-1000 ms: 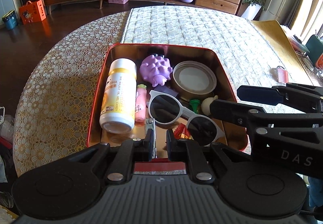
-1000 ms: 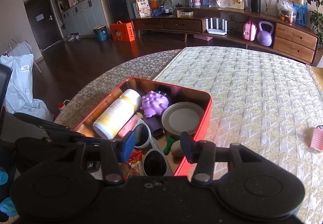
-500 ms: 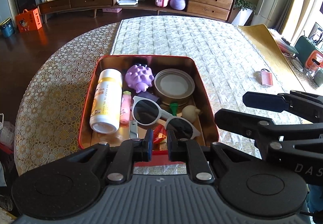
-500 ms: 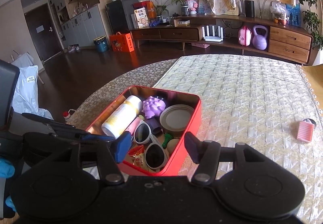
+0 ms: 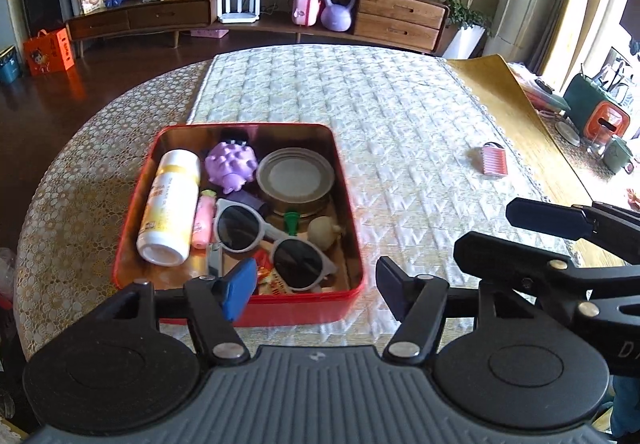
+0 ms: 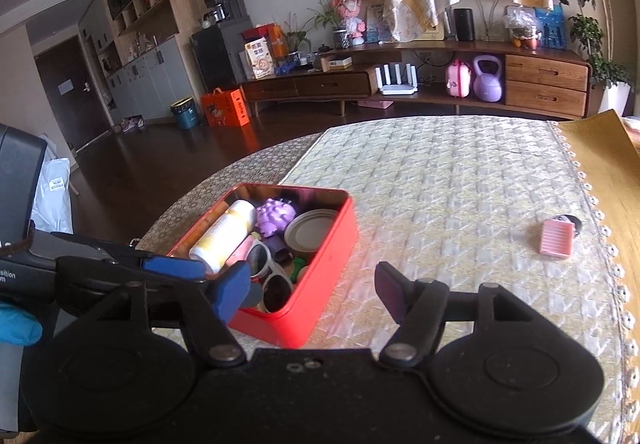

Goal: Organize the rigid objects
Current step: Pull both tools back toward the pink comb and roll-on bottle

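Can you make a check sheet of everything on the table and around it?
Surface: quilted tablecloth, mostly bare.
Job's things: red tin holds a white bottle, purple spiky toy, round lid, sunglasses.
Clutter: pink comb lies alone, right of the tin.
Grippers: left gripper and right gripper opening, nothing between the fingers.
Cables: nothing seen.
Surroundings: wooden sideboard, purple kettlebell.

One tin (image 5: pixel 236 312), one bottle (image 5: pixel 170 210) (sunglasses (image 5: pixel 272 240): one)

A long wooden sideboard (image 6: pixel 416 84) lines the sunlit, dark-floored room.
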Demonstrator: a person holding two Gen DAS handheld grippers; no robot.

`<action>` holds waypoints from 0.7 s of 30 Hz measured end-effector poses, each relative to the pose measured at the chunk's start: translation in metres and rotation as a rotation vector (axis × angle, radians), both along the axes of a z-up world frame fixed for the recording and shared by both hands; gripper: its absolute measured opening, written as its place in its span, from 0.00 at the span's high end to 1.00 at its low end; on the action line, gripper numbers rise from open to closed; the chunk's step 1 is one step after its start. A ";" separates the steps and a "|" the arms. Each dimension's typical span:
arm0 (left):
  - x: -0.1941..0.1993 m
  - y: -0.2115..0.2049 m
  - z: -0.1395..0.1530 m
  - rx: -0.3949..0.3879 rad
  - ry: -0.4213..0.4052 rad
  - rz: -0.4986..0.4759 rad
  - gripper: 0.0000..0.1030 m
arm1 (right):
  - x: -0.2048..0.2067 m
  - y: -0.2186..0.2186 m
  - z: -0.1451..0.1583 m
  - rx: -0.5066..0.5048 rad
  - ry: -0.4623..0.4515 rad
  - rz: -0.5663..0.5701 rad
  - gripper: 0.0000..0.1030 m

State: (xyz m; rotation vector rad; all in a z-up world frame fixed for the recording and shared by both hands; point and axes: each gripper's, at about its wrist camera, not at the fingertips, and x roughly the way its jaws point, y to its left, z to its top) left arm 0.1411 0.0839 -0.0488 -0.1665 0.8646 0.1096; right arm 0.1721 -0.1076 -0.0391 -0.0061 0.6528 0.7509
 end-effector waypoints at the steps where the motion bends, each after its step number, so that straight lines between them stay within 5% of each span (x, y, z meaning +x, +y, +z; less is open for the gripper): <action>1: 0.002 -0.004 0.001 0.003 0.000 -0.003 0.37 | 0.001 -0.005 0.001 0.003 -0.003 -0.012 0.31; 21: 0.063 -0.104 -0.004 0.052 -0.025 -0.133 0.22 | 0.061 -0.115 -0.007 -0.018 -0.001 -0.241 0.01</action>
